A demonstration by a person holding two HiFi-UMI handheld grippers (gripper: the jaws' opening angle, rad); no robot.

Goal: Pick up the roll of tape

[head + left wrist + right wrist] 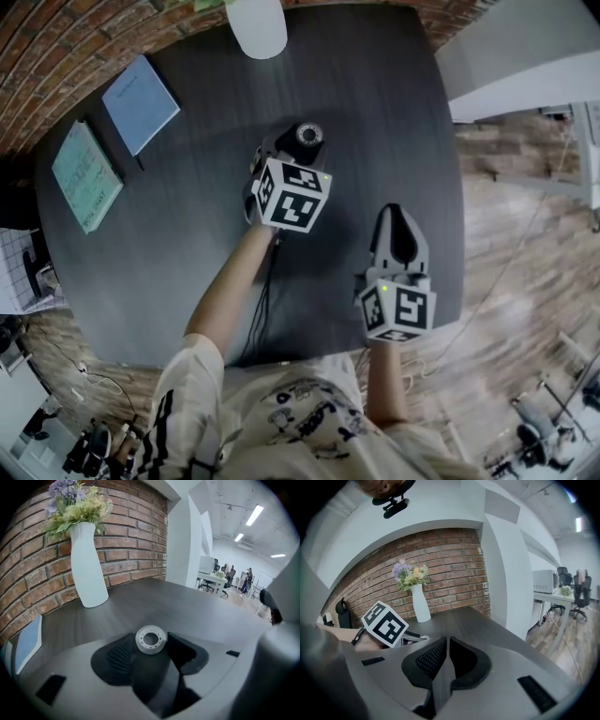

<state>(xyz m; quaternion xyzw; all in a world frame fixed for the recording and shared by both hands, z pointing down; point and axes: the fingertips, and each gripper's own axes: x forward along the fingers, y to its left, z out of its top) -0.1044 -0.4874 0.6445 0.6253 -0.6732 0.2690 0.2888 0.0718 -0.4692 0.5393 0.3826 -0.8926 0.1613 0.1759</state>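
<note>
- The left tongs are spread wide, gripping nothing.
- The roll of tape lies flat on the dark table, between their tips.
- The right tongs are clenched and empty.

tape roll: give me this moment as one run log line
left gripper: open, roll of tape between jaw tips, not gripped | roll of tape: flat on table | right gripper: shut, empty
</note>
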